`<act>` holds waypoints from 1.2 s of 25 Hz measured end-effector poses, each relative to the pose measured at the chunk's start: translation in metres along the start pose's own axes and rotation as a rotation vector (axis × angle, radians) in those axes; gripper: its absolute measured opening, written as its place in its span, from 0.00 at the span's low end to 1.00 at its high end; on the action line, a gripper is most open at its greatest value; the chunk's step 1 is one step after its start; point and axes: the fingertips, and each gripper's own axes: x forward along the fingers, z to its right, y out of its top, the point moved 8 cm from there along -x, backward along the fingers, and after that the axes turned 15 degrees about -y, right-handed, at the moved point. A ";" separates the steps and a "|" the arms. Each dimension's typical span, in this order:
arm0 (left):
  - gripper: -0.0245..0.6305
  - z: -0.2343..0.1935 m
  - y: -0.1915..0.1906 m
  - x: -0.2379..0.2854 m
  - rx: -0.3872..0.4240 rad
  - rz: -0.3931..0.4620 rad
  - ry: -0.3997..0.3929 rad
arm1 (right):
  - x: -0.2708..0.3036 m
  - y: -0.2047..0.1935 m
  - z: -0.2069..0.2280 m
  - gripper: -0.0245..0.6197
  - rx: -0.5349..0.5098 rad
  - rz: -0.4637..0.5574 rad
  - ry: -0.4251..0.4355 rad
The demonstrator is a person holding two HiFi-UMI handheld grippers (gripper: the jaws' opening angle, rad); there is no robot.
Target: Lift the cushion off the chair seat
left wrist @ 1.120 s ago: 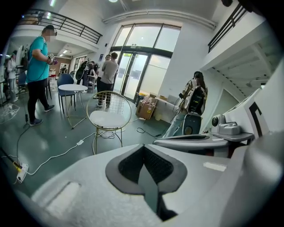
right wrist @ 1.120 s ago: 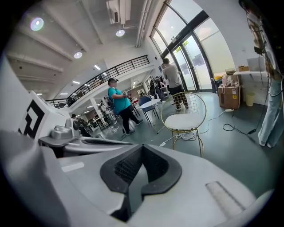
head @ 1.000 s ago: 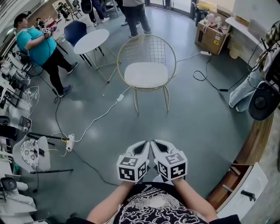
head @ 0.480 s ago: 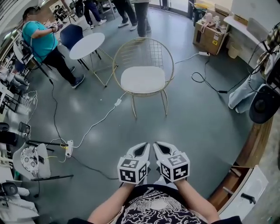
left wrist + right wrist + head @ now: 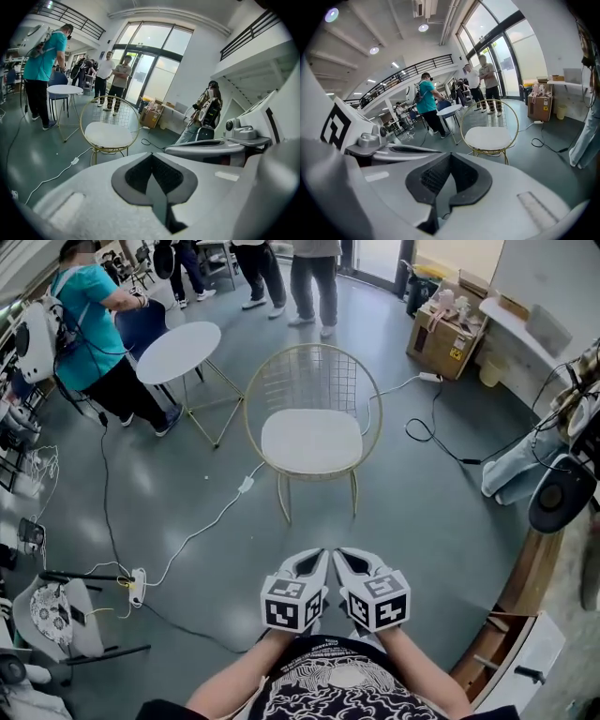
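I counted one wire chair point(image 5: 313, 381) with one white cushion point(image 5: 312, 441), one round tabletop point(image 5: 178, 351), one blue chair point(image 5: 141, 322) and one cardboard box point(image 5: 439, 336). There were three people: person in teal point(image 5: 86, 298), person in dark trousers point(image 5: 255, 268), person in grey trousers point(image 5: 316, 282). There were two tools: left tool point(image 5: 317, 563), right tool point(image 5: 343, 562).

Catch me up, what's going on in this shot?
A person holds the left claw and right claw side by side, both shut and empty, well short of the gold wire chair. The white round cushion lies on its seat, untouched. Other people stand behind, near a round white table.
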 end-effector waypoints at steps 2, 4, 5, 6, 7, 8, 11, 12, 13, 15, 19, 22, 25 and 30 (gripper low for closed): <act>0.02 -0.018 0.013 -0.002 0.004 0.000 -0.022 | 0.015 0.015 -0.011 0.03 -0.007 0.007 -0.014; 0.02 -0.035 0.021 -0.003 -0.001 0.002 -0.039 | 0.028 0.023 -0.018 0.03 -0.010 0.003 -0.032; 0.03 -0.043 0.024 -0.003 -0.010 0.002 -0.046 | 0.034 0.026 -0.022 0.03 -0.012 -0.003 -0.041; 0.03 -0.050 0.027 -0.004 -0.019 0.002 -0.055 | 0.039 0.029 -0.024 0.03 -0.014 -0.009 -0.049; 0.03 -0.057 0.030 -0.004 -0.027 0.003 -0.065 | 0.043 0.033 -0.027 0.03 -0.017 -0.013 -0.056; 0.03 -0.063 0.034 -0.005 -0.034 0.007 -0.074 | 0.047 0.037 -0.029 0.03 -0.021 -0.014 -0.063; 0.02 -0.082 0.043 -0.010 -0.056 0.028 -0.091 | 0.058 0.049 -0.037 0.03 -0.033 -0.011 -0.079; 0.02 -0.087 0.044 -0.010 -0.062 0.032 -0.094 | 0.061 0.051 -0.039 0.03 -0.036 -0.008 -0.083; 0.02 -0.091 0.045 -0.009 -0.068 0.033 -0.097 | 0.064 0.054 -0.040 0.03 -0.037 -0.004 -0.086; 0.03 -0.095 0.047 -0.004 -0.076 0.030 -0.107 | 0.068 0.056 -0.038 0.03 -0.033 -0.003 -0.094; 0.03 -0.096 0.051 0.015 -0.076 0.017 -0.132 | 0.073 0.058 -0.025 0.03 -0.025 -0.005 -0.107; 0.03 -0.098 0.054 0.029 -0.090 0.014 -0.128 | 0.081 0.061 -0.012 0.03 -0.013 -0.002 -0.104; 0.03 -0.102 0.058 0.043 -0.109 0.025 -0.105 | 0.091 0.067 0.003 0.03 -0.009 0.012 -0.088; 0.03 -0.117 0.070 0.074 -0.162 0.063 -0.035 | 0.122 0.086 0.038 0.03 -0.059 -0.012 0.002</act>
